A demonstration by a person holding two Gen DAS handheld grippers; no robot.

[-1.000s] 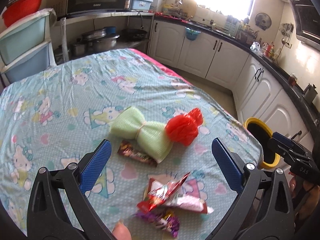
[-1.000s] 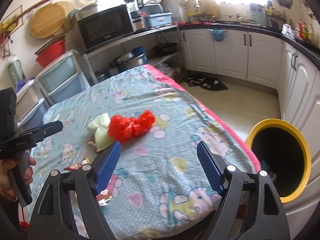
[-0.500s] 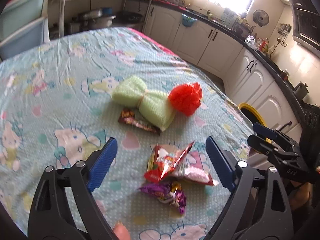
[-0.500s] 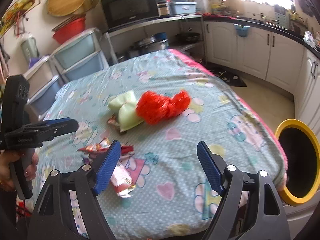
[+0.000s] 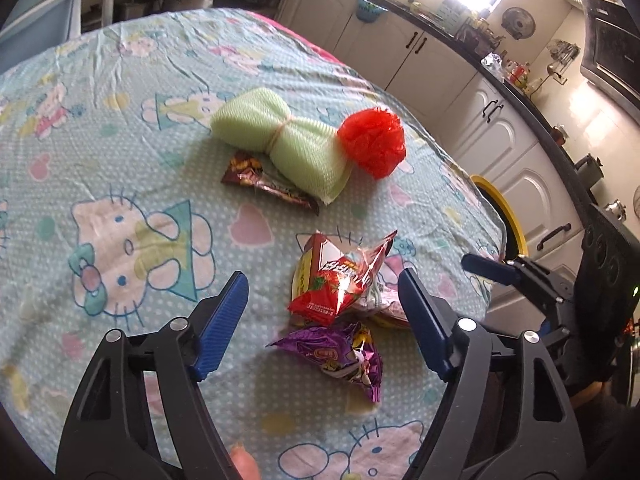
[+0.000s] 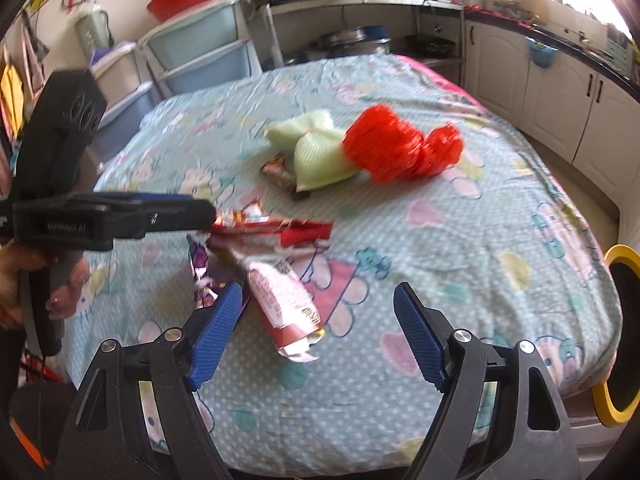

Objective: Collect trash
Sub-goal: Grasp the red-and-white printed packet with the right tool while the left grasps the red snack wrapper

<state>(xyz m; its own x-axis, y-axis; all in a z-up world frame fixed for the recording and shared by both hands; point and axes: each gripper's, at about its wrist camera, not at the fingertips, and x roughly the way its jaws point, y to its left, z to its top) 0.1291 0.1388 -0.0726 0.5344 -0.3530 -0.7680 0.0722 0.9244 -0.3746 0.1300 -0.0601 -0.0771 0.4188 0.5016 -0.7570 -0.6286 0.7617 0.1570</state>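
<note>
Wrappers lie on the Hello Kitty cloth: a red snack bag (image 5: 340, 280) (image 6: 276, 228), a purple wrapper (image 5: 340, 354), a pink-white wrapper (image 6: 280, 300) and a brown bar wrapper (image 5: 268, 182). My left gripper (image 5: 324, 312) is open and empty, its jaws either side of the red and purple wrappers, just above them. My right gripper (image 6: 318, 320) is open and empty, over the pink-white wrapper. A yellow-rimmed black bin (image 5: 500, 216) (image 6: 620, 328) stands beside the table's right edge.
A green mesh bundle (image 5: 280, 144) (image 6: 316, 152) and a red mesh ball (image 5: 374, 140) (image 6: 396, 148) lie mid-table. The left gripper shows from the side in the right wrist view (image 6: 120, 220). White cabinets (image 5: 500, 120) and plastic drawers (image 6: 200, 52) surround the table.
Both grippers have moved down and in toward the wrapper pile. Both stayed open.
</note>
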